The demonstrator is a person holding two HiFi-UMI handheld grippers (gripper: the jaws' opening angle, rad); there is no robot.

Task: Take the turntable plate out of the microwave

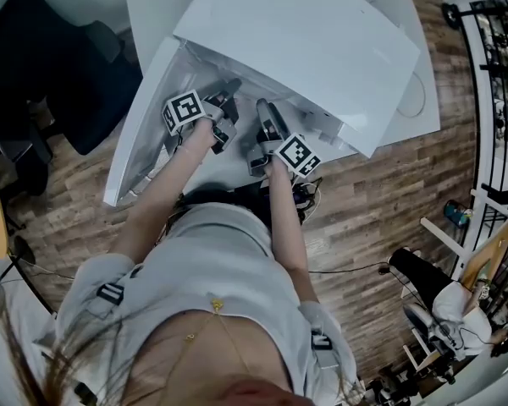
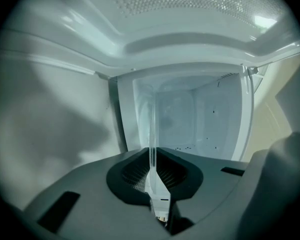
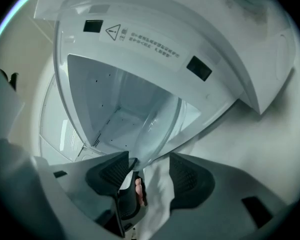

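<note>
Left gripper (image 2: 152, 170) is clenched on the rim of the glass turntable plate (image 2: 151, 129), before the open microwave (image 2: 200, 119). Right gripper (image 3: 150, 173) is released, its jaws wide with the plate's rim between them.

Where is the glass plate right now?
The glass plate is at the open front of the microwave, pinched in the left hand-held gripper; its rim also reaches between the open jaws of the right hand-held gripper.

- Microwave (image 1: 296, 49) mouth is tight — my left gripper (image 1: 230, 89) and right gripper (image 1: 266, 110) fill it side by side.
- Open door (image 1: 140, 134) blocks my left.
- Glass plate (image 2: 151, 134) stands edge-on mid-opening.
</note>
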